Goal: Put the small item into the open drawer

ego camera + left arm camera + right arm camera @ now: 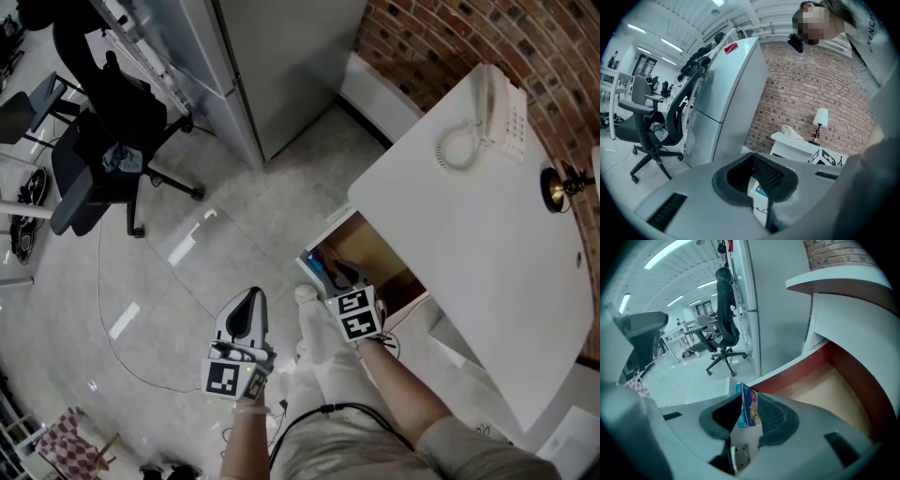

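The small item is a flat blue printed pack [749,409], standing on edge between the pads of my right gripper [750,417], which is shut on it. That gripper [339,274] hovers over the front left corner of the open drawer [382,246], with the pack [317,265] just above the drawer's white front. The drawer's bare wooden floor [829,387] lies to the right of the jaws. My left gripper [249,305] is over the floor, left of the drawer, jaws together and holding nothing. In its own view the left gripper [758,177] faces the desk.
A white desk [487,244] above the drawer carries a white telephone [495,112] and a small lamp [561,186]. A grey cabinet [272,66], a black office chair [103,150] and a floor cable [111,323] lie left. The person's shoe [306,294] is beside the drawer.
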A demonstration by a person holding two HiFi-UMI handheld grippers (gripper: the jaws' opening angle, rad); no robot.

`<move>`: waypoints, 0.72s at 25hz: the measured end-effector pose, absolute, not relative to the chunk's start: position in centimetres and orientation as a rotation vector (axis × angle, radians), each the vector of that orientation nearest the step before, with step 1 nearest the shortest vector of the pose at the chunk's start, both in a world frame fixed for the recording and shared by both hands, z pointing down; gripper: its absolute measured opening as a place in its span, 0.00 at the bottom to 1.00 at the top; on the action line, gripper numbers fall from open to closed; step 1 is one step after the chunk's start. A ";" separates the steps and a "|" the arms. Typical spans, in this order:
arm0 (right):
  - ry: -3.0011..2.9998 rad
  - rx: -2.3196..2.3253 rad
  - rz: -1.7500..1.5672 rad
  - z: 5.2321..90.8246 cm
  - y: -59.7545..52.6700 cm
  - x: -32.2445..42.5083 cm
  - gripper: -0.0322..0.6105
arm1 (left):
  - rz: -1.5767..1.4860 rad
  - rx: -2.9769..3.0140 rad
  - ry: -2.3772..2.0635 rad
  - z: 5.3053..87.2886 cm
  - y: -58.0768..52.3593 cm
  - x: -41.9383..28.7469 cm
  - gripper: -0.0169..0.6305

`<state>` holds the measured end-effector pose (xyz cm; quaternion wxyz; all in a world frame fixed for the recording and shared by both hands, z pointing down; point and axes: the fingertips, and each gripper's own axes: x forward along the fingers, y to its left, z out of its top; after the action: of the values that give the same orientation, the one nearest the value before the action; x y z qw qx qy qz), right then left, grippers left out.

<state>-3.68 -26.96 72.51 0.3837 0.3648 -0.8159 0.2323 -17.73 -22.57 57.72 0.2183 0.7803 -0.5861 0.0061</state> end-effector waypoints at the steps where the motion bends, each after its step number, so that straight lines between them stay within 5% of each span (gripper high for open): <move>1: -2.085 0.933 0.593 72.3 -26.9 -3.7 0.22 | 0.009 2.161 -1.623 57.5 -22.5 -17.7 0.03; 18: -2.206 0.984 0.541 67.7 -24.1 -2.3 0.06 | -0.040 2.201 -1.647 55.9 -20.1 -17.4 0.03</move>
<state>-2.28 -24.08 67.69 0.3269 0.3755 -0.8423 0.2066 -17.42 -20.08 55.88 0.1949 0.7853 -0.5874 -0.0143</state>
